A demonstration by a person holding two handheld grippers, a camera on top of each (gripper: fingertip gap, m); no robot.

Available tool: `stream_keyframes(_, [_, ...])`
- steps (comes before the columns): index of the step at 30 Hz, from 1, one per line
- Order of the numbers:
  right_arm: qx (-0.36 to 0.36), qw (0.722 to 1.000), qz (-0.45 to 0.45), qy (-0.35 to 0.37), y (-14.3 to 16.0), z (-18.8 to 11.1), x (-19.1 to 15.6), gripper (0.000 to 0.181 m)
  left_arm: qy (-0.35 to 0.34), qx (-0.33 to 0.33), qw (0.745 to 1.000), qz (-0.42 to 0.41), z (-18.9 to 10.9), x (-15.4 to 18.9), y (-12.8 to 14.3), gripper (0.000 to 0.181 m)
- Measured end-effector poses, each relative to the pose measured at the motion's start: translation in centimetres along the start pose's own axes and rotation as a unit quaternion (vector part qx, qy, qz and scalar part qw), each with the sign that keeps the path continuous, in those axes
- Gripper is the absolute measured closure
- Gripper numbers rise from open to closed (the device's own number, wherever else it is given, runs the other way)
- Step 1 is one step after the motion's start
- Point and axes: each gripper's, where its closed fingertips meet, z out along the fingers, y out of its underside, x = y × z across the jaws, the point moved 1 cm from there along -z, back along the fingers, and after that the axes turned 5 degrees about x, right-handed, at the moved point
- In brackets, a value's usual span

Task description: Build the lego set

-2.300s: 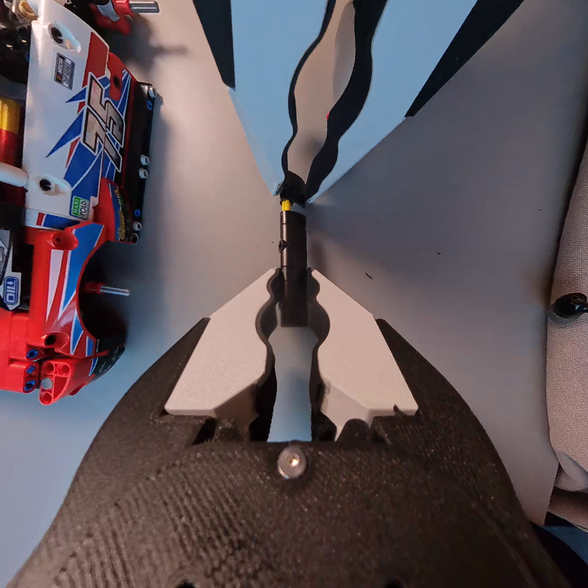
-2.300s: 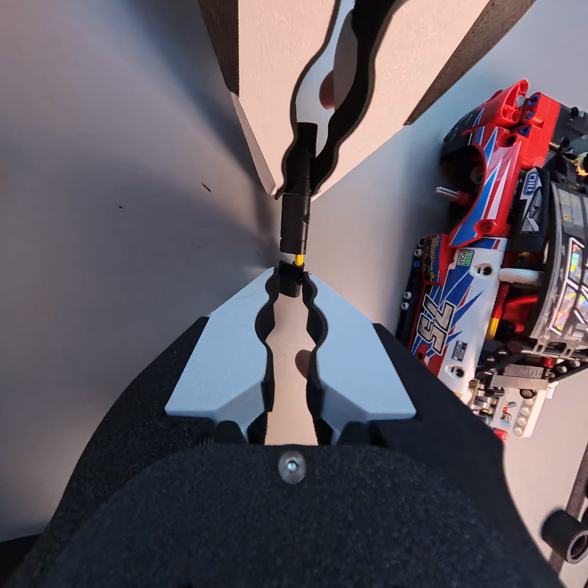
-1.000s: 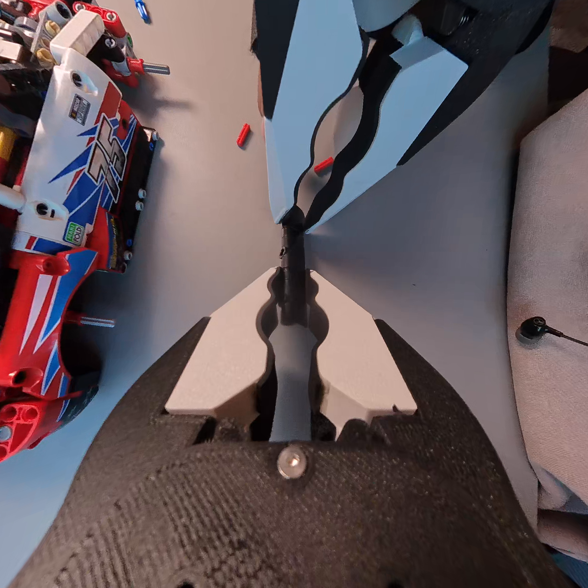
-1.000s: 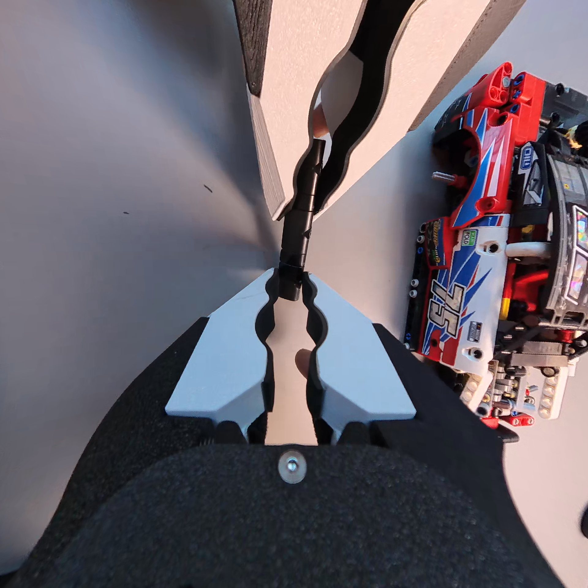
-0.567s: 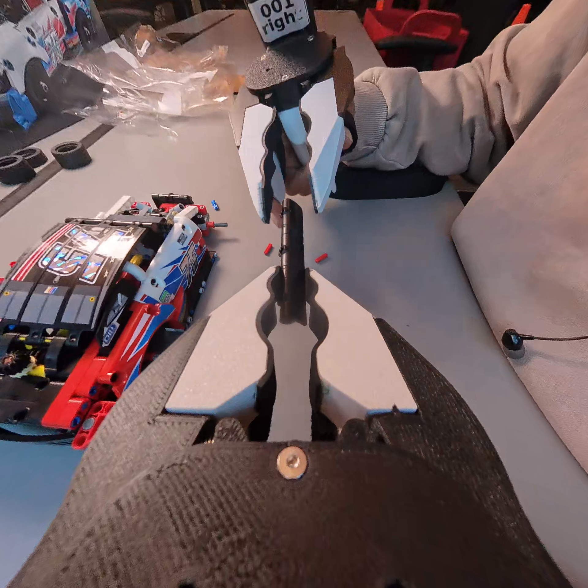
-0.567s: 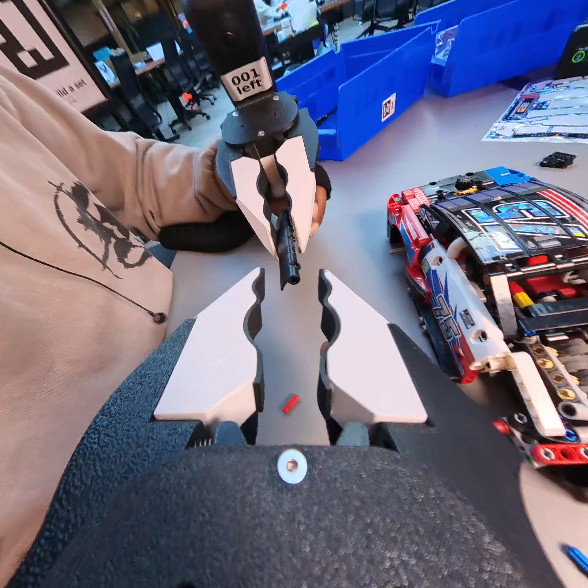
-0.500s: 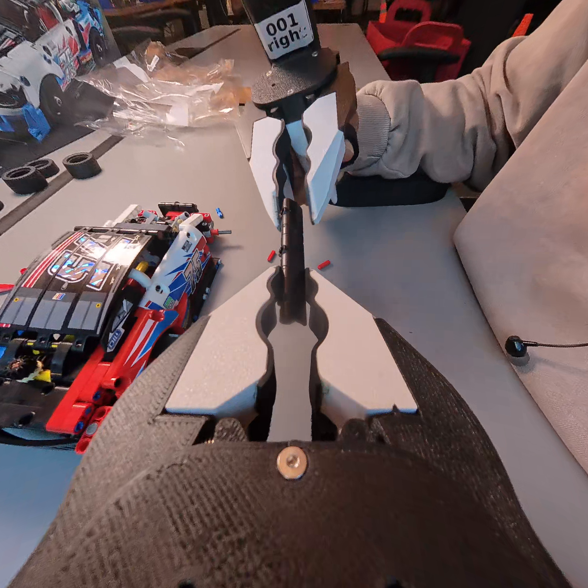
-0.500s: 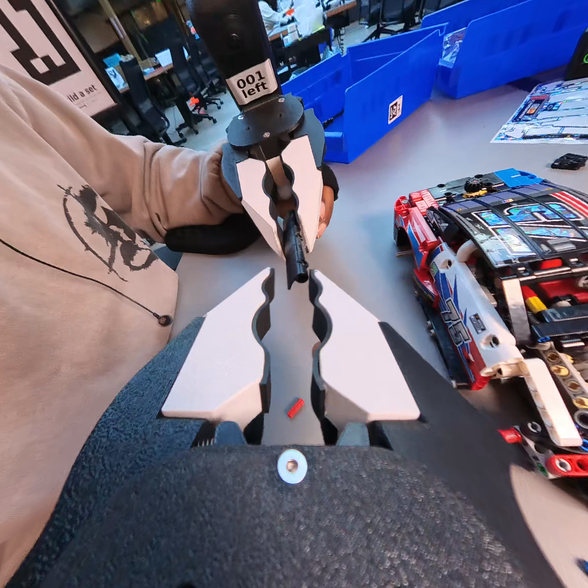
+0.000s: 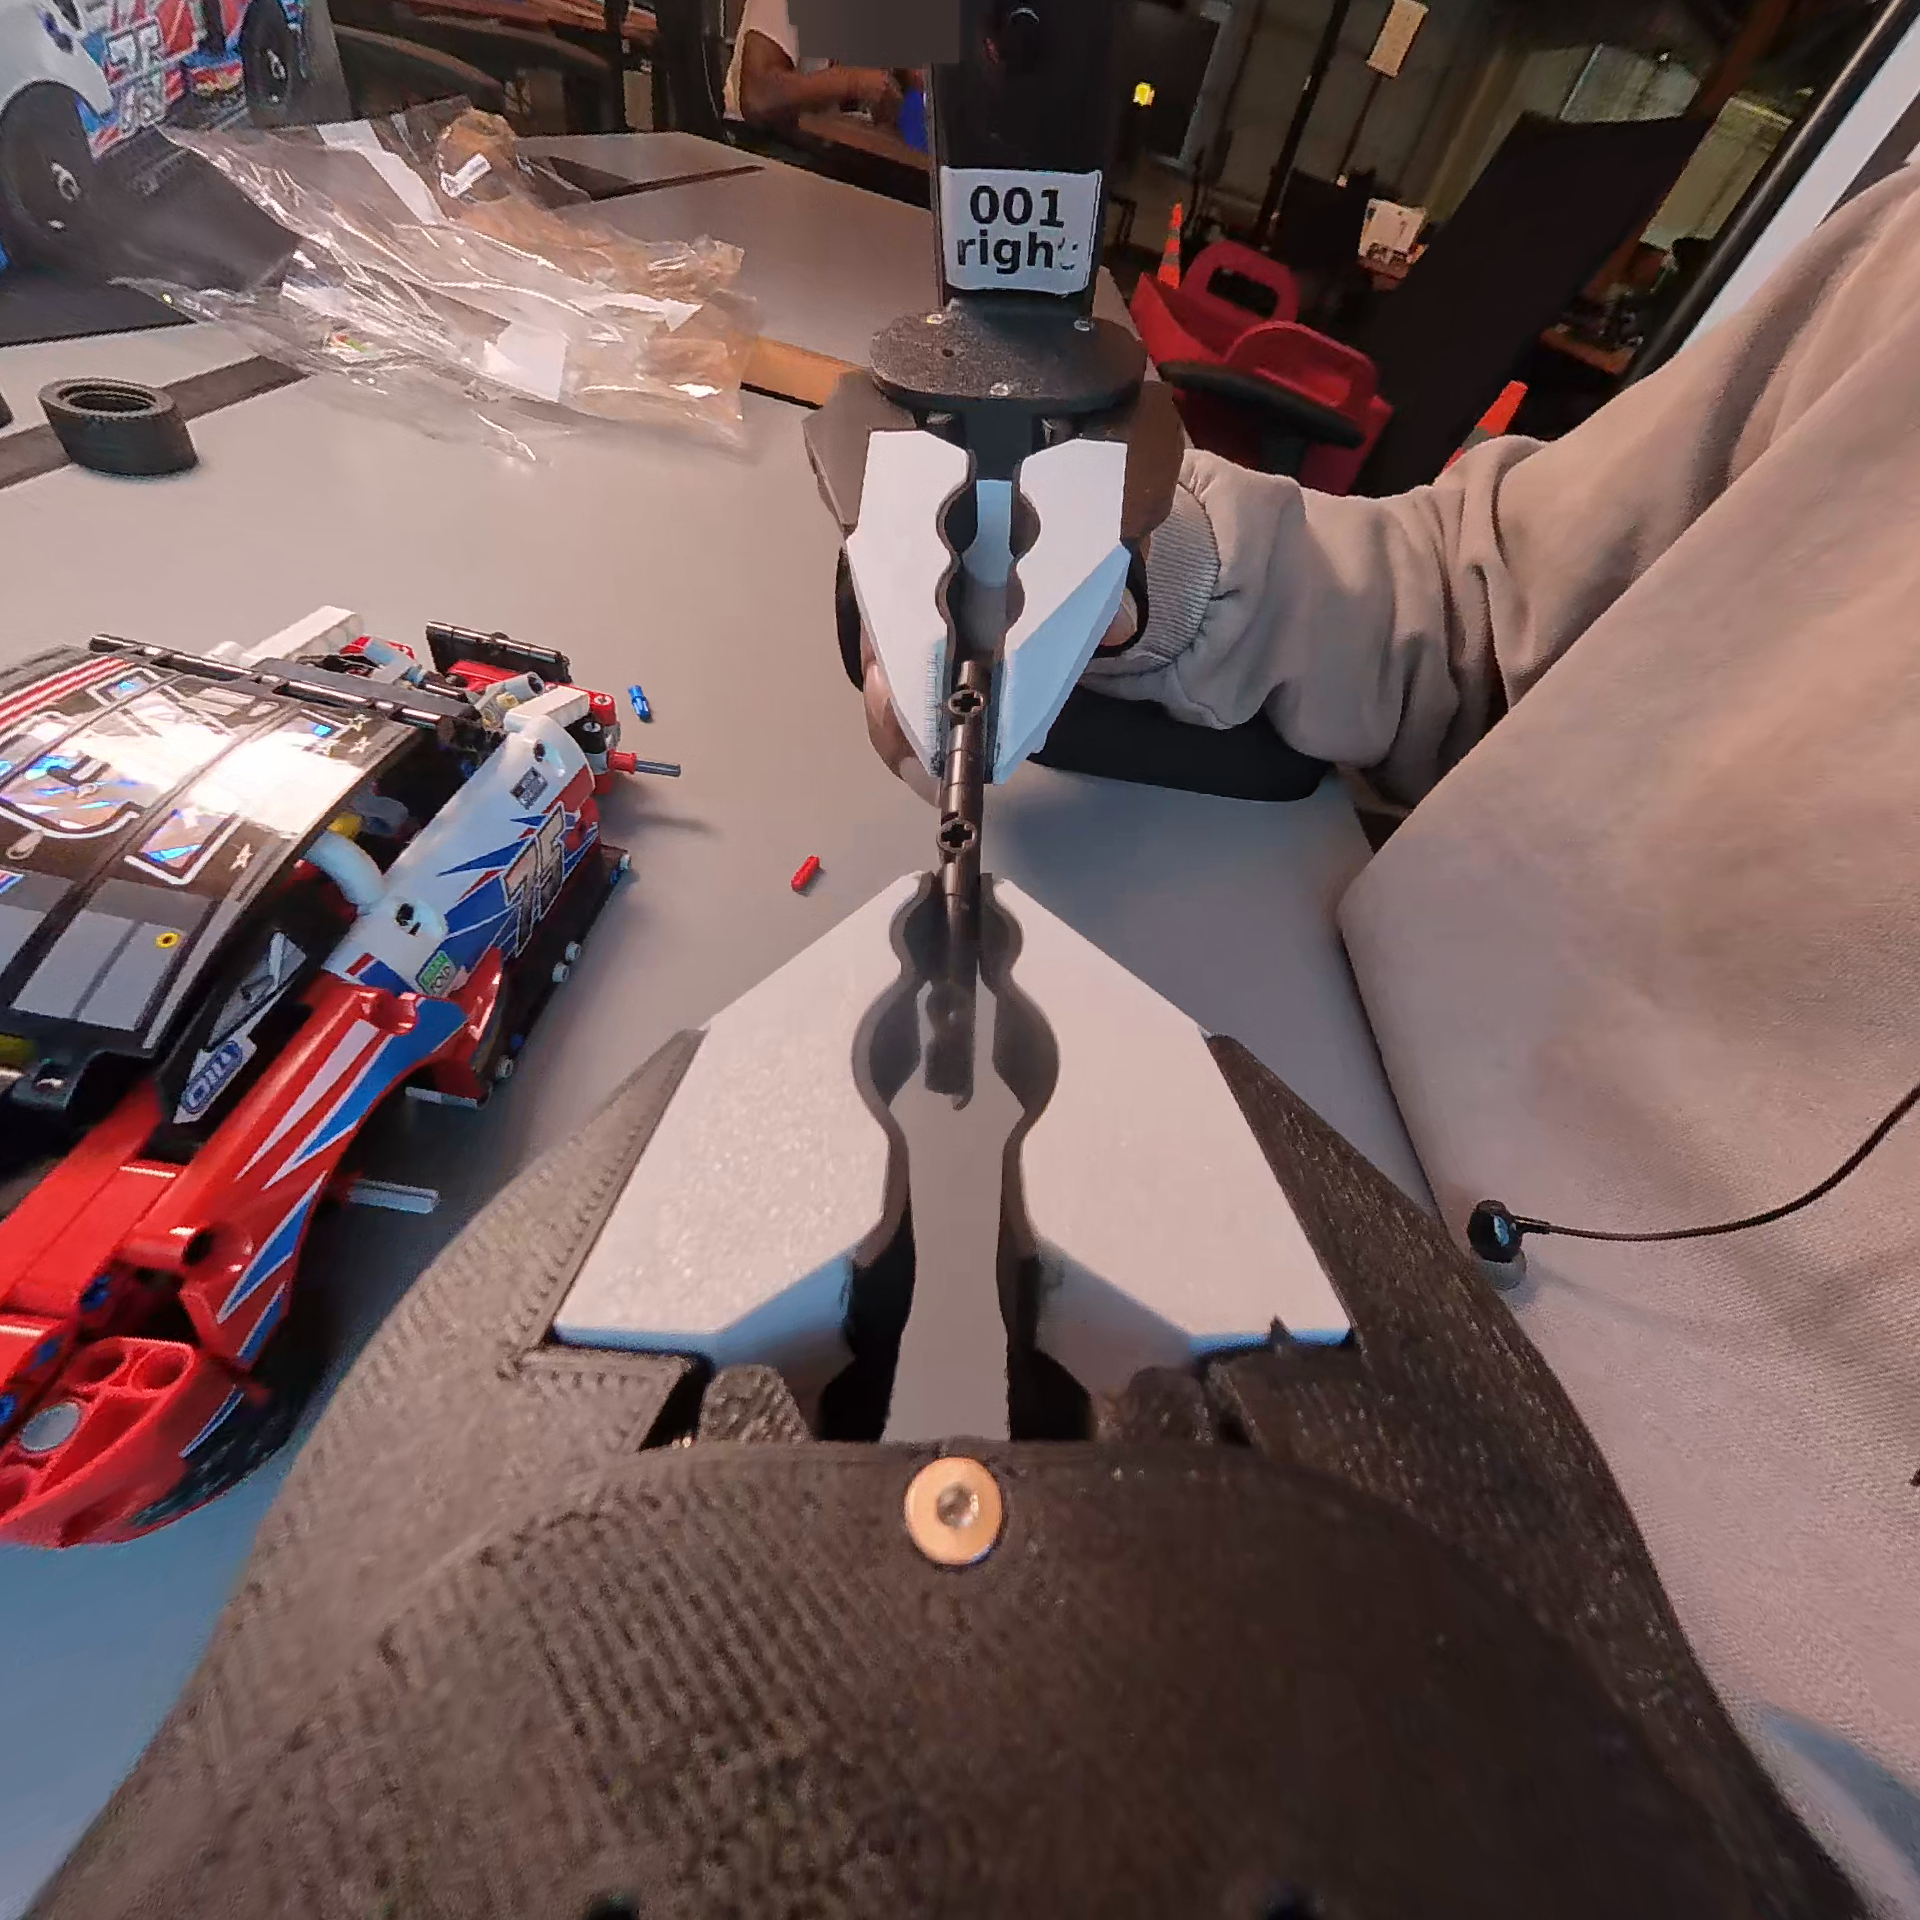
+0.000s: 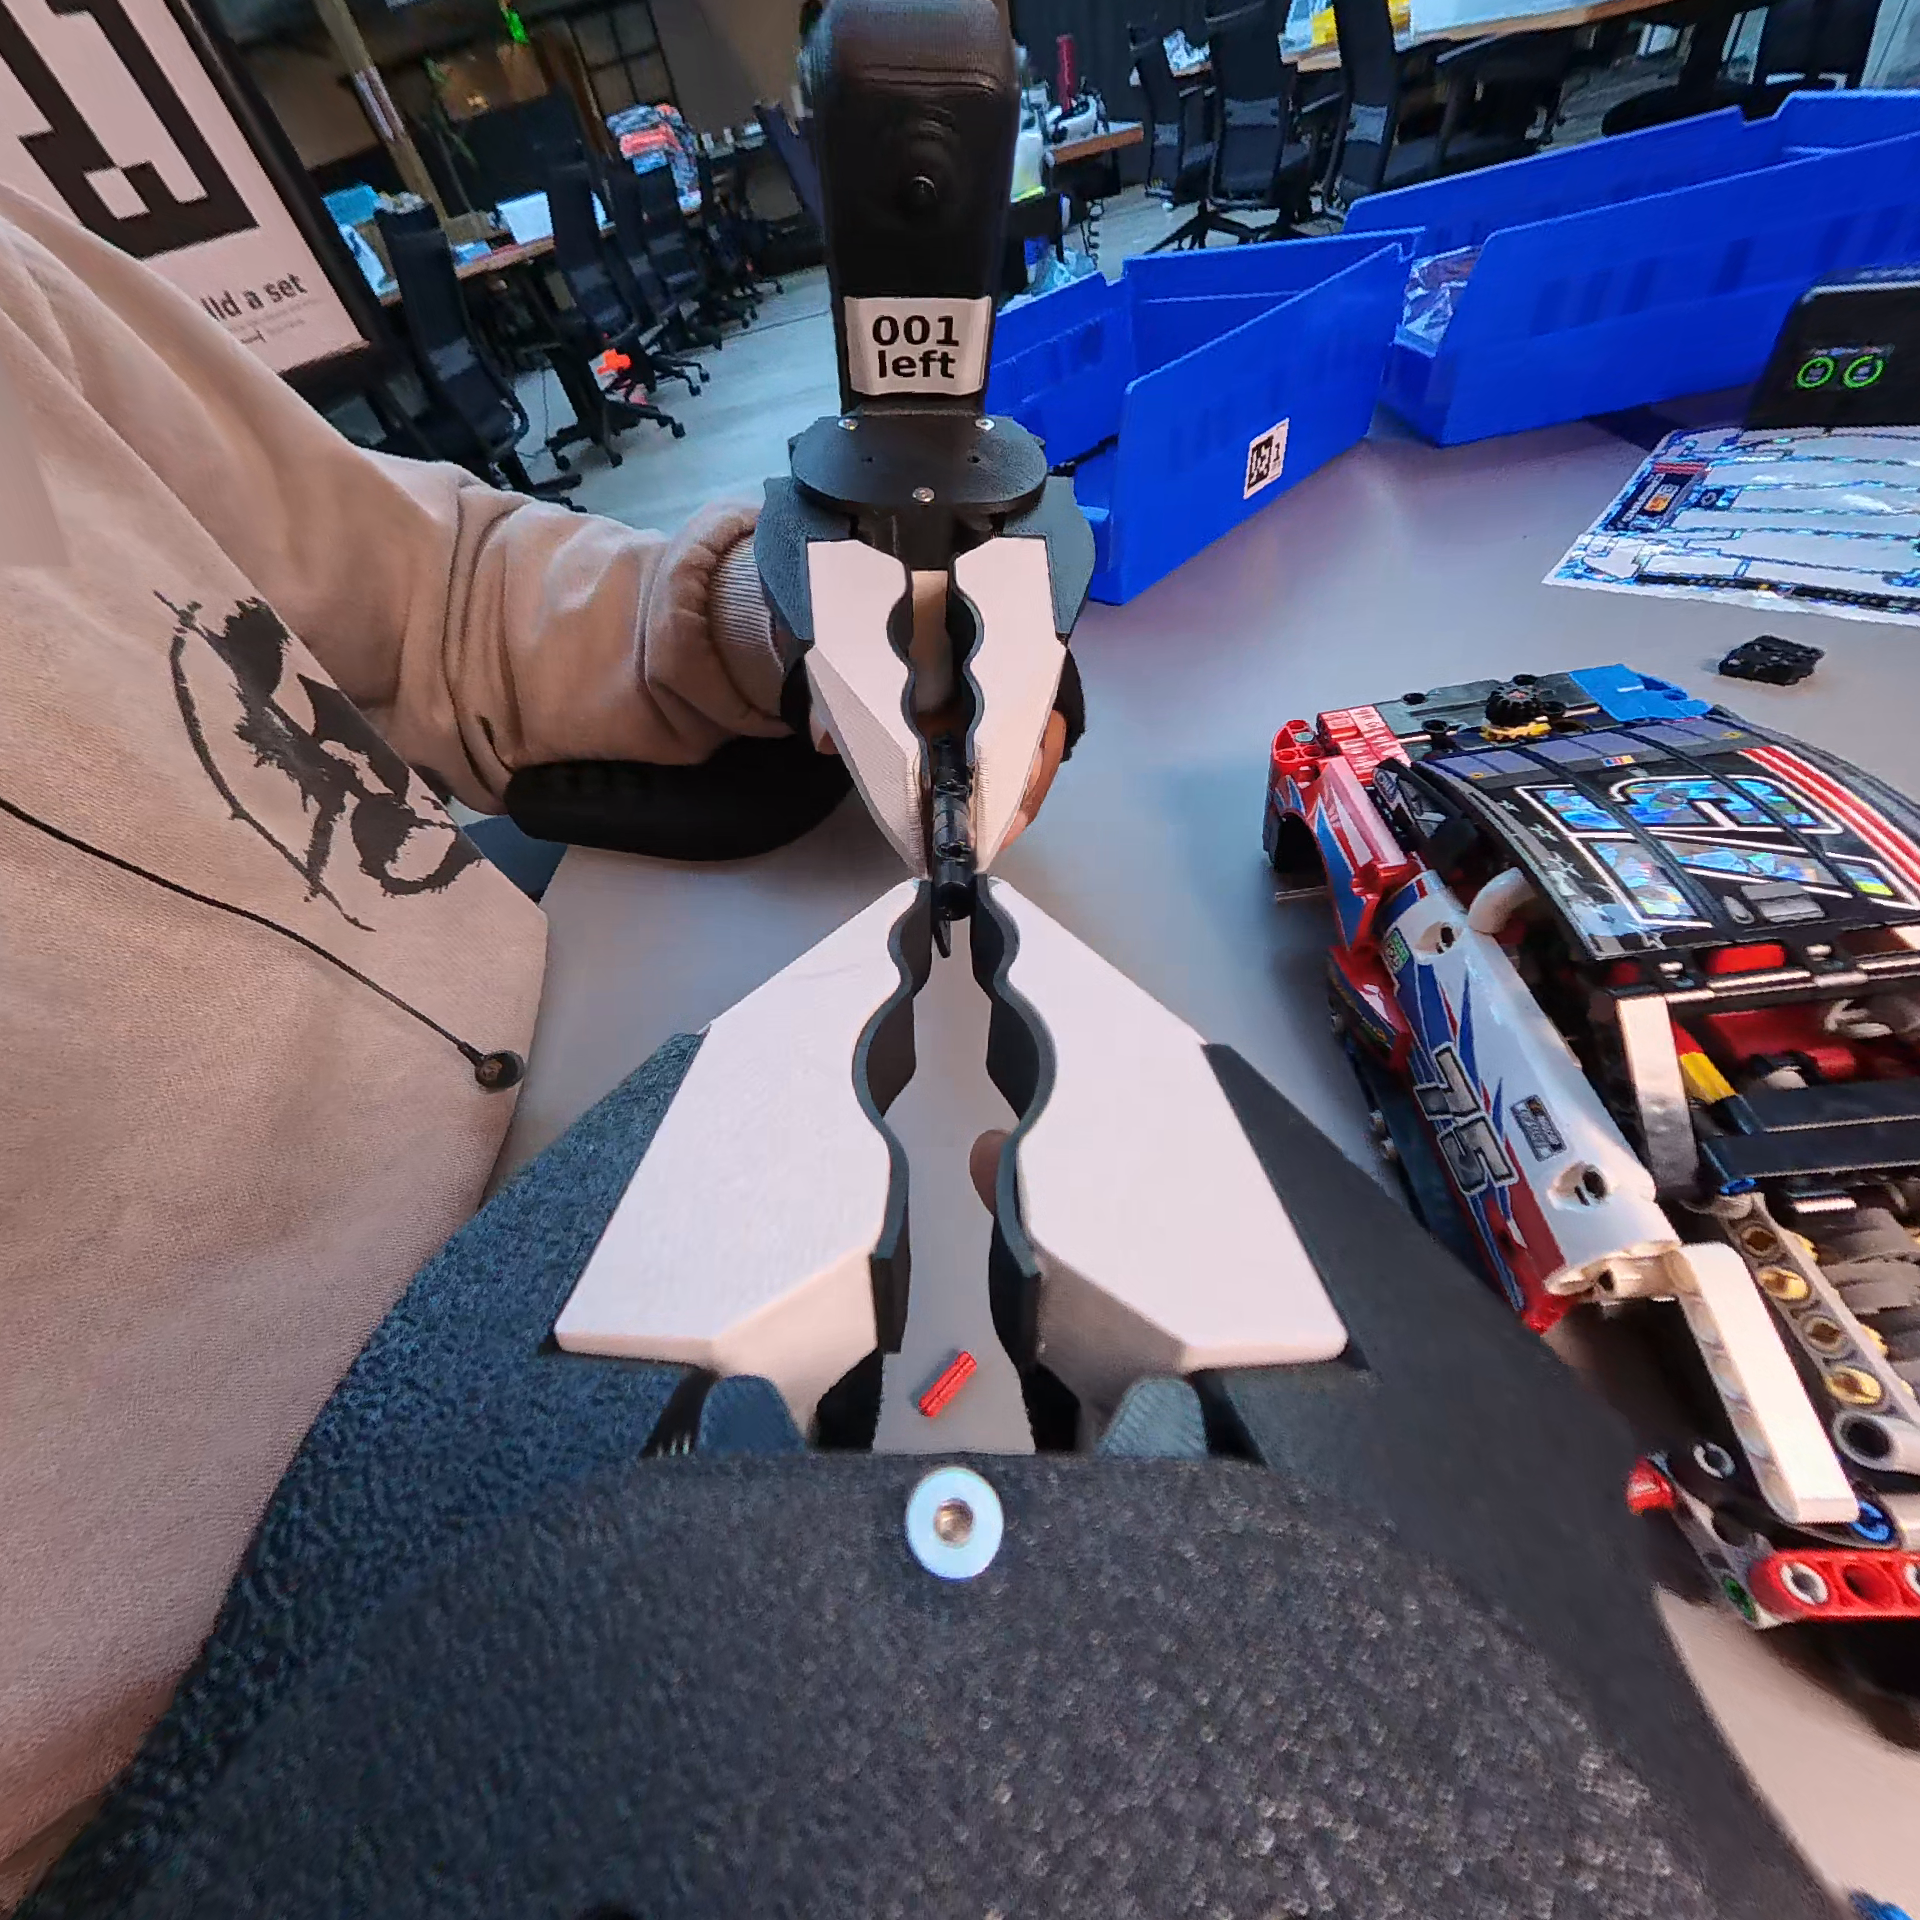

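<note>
Both jaws pinched on my black axle assembly (image 9: 958,831), left gripper (image 9: 951,883) and right gripper (image 10: 951,883) tip to tip above grey table (image 9: 623,582) | race car model (image 9: 260,935) beside left gripper | red pin (image 9: 803,873) loose on table

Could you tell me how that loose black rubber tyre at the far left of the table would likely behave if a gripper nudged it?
The black rubber tyre lies flat on the grey table, so it would probably slide, not roll. Being small and hollow, it looks light; being rubber, it may grip and squash slightly.
</note>
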Motion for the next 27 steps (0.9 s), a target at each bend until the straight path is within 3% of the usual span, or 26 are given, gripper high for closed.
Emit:
stream_keyframes(5, [-0.019,0.999,-0.041,0.020,0.8,0.1,0.3,0.175,-0.013,-0.019,0.999,0.026,0.0,-0.2,0.4,0.177])
stream_keyframes(17, [0.006,0.995,-0.090,0.034,0.2,-0.4,0.5,0.176,-0.018,0.008,1.000,0.010,-0.6,-0.6,-0.1,0.175])
stream_keyframes(27, [-0.013,0.998,-0.044,0.040,1.4,-0.4,1.4,0.176,-0.025,-0.013,0.999,-0.015,-1.1,-1.4,0.8,0.176])
